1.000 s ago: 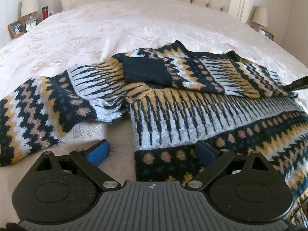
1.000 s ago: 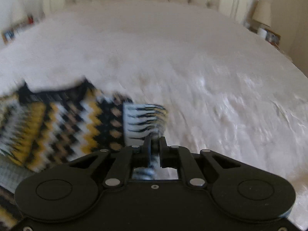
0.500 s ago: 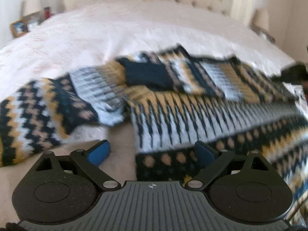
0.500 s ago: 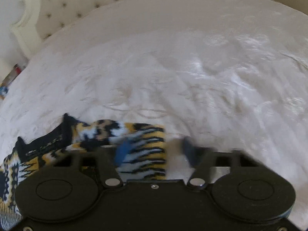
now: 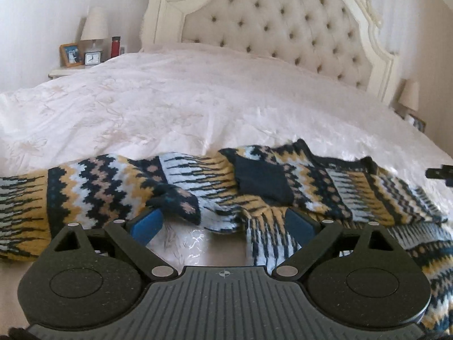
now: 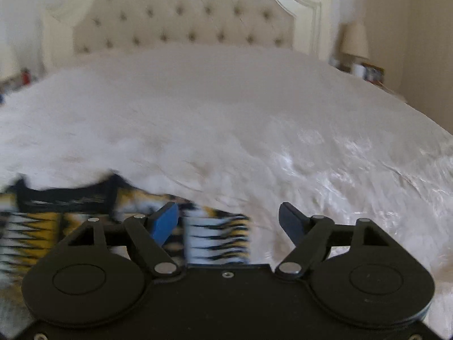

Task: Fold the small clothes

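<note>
Letting go is what my right gripper (image 6: 228, 222) has just done: a second ago its fingers were clenched on the sweater's (image 5: 283, 195) right sleeve (image 6: 216, 239), and now they are spread wide with the striped cuff lying loose between them, at about 6 o'clock in that blurred view. My left gripper (image 5: 223, 223) is hanging released too, its fingers parted low over the bed (image 5: 198, 107), holding nothing. The sweater is lying across the near half of the bed; its right sleeve is now folded in over the chest, while the left sleeve (image 5: 85, 195) is still stretching out toward 9 o'clock. I am judging one sleeve fold as done, so the left sleeve is likely needing the same treatment next.
</note>
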{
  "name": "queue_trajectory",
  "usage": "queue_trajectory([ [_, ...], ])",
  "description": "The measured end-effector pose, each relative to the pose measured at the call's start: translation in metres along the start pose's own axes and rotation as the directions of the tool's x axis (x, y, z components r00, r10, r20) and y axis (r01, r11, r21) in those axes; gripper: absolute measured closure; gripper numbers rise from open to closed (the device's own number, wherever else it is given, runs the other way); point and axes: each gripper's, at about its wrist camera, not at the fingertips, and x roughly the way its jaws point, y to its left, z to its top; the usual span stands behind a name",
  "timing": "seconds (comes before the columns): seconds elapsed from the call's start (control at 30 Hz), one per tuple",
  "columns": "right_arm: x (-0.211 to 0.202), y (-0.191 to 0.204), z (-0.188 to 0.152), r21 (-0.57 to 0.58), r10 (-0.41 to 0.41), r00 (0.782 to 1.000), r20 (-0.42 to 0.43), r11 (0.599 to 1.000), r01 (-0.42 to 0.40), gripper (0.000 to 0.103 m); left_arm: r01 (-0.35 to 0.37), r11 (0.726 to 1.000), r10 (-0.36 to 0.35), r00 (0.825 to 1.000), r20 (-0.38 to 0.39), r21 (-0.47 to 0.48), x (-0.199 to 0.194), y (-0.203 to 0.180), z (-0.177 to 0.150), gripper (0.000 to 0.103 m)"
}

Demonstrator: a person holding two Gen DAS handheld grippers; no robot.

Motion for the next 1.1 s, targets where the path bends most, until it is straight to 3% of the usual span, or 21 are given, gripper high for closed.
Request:
queue_trajectory([
  [0.03,-0.011,0.003,-0.003,0.008,0.040,0.999,0.008,0.999,-0.040,0.005,0.008,1.000,-0.007,1.000,0.005,-0.002,0.000,0.000,-0.001,0.009],
  [0.23,-0.062,0.030,-0.038,0.021,0.198,0.979,-0.037,0.980,-0.197,0.001,0.055,0.998,-0.055,0.998,0.009,-0.019,-0.005,-0.003,-0.010,0.009],
  [0.43,-0.102,0.045,-0.075,0.050,0.308,0.946,-0.102,0.951,-0.304,0.001,0.004,0.999,-0.003,0.999,0.033,-0.032,-0.028,-0.003,-0.020,0.009],
  [0.67,-0.120,0.054,-0.096,0.002,0.368,0.921,-0.124,0.929,-0.371,0.001,-0.106,0.993,0.107,0.994,0.023,-0.045,-0.056,0.015,-0.012,0.009],
  [0.93,-0.117,0.058,-0.079,0.007,0.422,0.903,-0.079,0.906,-0.423,0.001,-0.264,0.960,0.266,0.964,0.012,-0.090,-0.089,0.060,0.016,0.008],
  [1.1,-0.122,0.067,-0.061,-0.134,0.465,0.885,-0.028,0.876,-0.464,0.001,-0.380,0.916,0.376,0.925,-0.052,-0.128,-0.102,0.093,0.028,0.008],
])
